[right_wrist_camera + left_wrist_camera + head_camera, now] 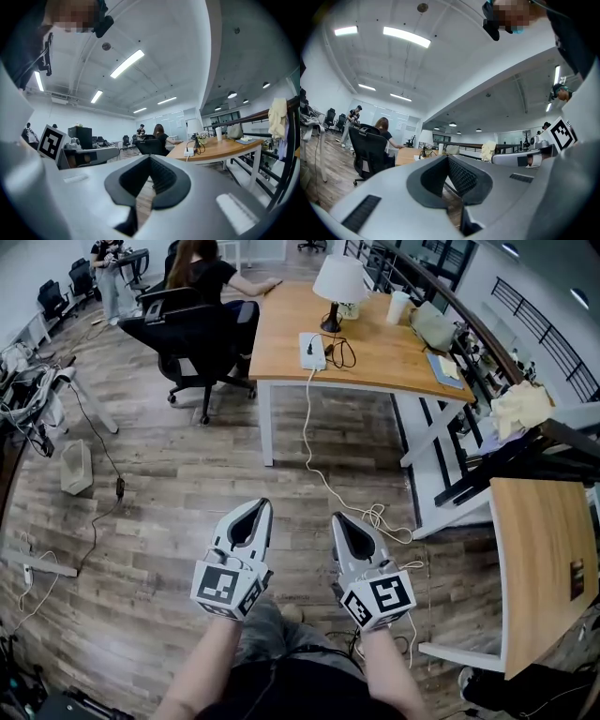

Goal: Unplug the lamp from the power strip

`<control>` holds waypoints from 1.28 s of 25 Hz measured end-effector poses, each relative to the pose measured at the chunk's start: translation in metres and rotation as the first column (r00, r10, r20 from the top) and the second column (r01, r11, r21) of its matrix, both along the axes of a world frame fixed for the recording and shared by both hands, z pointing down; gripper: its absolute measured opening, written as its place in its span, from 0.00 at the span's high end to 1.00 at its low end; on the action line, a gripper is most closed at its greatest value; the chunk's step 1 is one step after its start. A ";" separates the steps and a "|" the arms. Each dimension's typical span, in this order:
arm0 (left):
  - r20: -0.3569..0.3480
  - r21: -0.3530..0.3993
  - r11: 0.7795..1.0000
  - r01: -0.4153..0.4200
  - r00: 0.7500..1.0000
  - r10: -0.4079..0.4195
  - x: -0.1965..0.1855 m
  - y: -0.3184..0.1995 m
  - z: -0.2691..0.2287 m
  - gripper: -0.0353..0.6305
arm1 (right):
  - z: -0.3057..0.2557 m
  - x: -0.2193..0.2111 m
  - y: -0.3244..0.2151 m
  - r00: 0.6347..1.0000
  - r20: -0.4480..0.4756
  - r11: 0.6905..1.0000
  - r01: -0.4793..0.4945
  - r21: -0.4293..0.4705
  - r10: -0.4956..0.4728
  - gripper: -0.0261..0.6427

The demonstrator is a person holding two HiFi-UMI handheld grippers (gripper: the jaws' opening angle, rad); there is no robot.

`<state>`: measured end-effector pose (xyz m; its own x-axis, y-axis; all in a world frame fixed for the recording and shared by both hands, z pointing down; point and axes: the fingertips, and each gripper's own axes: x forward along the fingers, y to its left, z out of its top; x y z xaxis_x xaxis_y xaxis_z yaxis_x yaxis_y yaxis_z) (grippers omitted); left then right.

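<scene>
Lamp (339,282) stood far off on the wooden desk (394,367), its dark cord looping to the white power strip (311,350) just nearer. The left gripper (255,517) and right gripper (343,526) hung well short of the desk, jaws pressed together on nothing. Best would be to close in, pin the strip with one gripper and pull the plug straight out with the other. The strip's white cable (317,460) trailed across the floor between, a likely snag. An occupied office chair (183,334) sat left of the desk.
</scene>
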<state>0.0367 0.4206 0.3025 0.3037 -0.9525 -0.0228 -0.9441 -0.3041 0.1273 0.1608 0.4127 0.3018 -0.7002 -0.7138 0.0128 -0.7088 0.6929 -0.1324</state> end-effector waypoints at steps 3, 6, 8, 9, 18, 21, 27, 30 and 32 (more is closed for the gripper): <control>0.004 -0.014 1.000 0.002 1.000 -0.002 0.002 -0.001 0.004 0.95 | 0.006 0.002 -0.003 1.000 0.005 1.000 0.002 -0.011 -0.002 0.95; 0.006 -0.033 0.999 0.008 1.000 -0.008 0.001 -0.004 0.010 0.95 | 0.011 -0.001 -0.006 1.000 -0.001 1.000 0.012 -0.020 -0.012 0.95; 0.005 -0.047 0.999 0.009 1.000 -0.009 0.000 -0.008 0.015 0.95 | 0.014 -0.001 -0.009 1.000 -0.004 1.000 0.013 -0.027 -0.014 0.95; 0.005 -0.053 0.999 0.009 1.000 -0.009 0.000 -0.011 0.017 0.95 | 0.016 -0.001 -0.012 1.000 -0.006 0.999 0.010 -0.031 -0.011 0.95; 0.011 -0.068 0.997 -0.045 0.999 0.046 0.005 -0.059 0.021 0.95 | 0.024 0.003 -0.057 0.999 -0.003 0.998 -0.033 -0.058 0.033 0.95; 0.013 -0.066 0.996 -0.057 0.998 0.058 0.002 -0.080 0.019 0.95 | 0.022 -0.002 -0.076 0.999 -0.005 0.998 -0.037 -0.054 0.036 0.95; 0.002 -0.062 0.997 -0.055 0.998 0.055 -0.010 -0.123 0.018 0.95 | 0.022 -0.014 -0.115 0.999 -0.011 0.997 -0.037 -0.064 0.036 0.95; -0.001 -0.056 0.997 -0.060 0.998 0.060 -0.015 -0.144 0.018 0.95 | 0.022 -0.019 -0.134 0.999 -0.026 0.998 -0.032 -0.054 0.031 0.95; -0.003 -0.048 0.997 -0.066 0.998 0.066 -0.019 -0.158 0.017 0.95 | 0.021 -0.023 -0.148 0.999 -0.028 0.998 -0.037 -0.050 0.036 0.95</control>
<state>0.0178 0.2631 0.3199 0.3655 -0.9305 0.0221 -0.9222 -0.3588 0.1443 0.1377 0.2647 0.3226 -0.6726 -0.7368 0.0682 -0.7373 0.6594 -0.1473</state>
